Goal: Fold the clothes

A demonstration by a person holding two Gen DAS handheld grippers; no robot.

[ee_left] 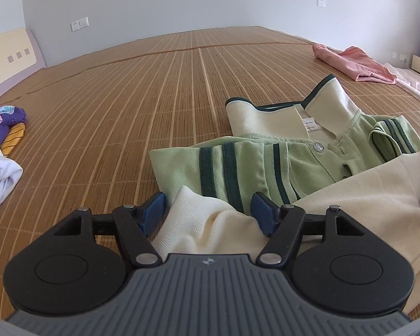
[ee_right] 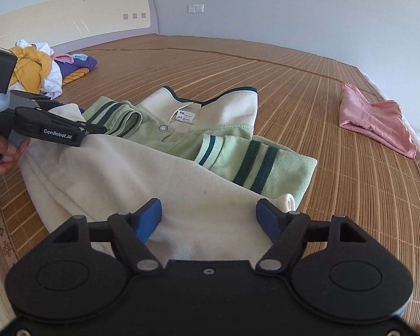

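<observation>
My left gripper [ee_left: 207, 212] stands spread, its blue ribbed pads [ee_left: 154, 210] clear of the cloth; a cream piqué corner of the shirt [ee_left: 266, 165] lies loose between them, not pinched. My right gripper [ee_right: 208, 219] is spread too, blue pads apart over the shirt's cream hem, with the fabric under and between them but not pressed. No earlier picture lets me say more of the jaws.

The shirt is a polo, folded up on itself on the mat [ee_left: 154, 98] right in front of both grippers. Its lower half is a cream, fine-holed knit, pulled up over the chest. Above that lie pale green sleeves folded inward, each with dark green bands and a ribbed cuff. The cream collar, edged in dark green, lies open with a white label inside and a round button on the placket.

In the right view my left gripper shows side-on at the shirt's far edge, black and matt, with white lettering, and fingers of my hand [ee_right: 8, 156] curl on its grip.

The mat is woven of thin bamboo slats, tan and glossy, with a seam across it. A pink garment [ee_left: 355, 64], smooth and folded, lies well off to the right. A crumpled pile [ee_right: 42, 70] of yellow, white and purple clothes sits to the left by a cream headboard [ee_right: 70, 19].
</observation>
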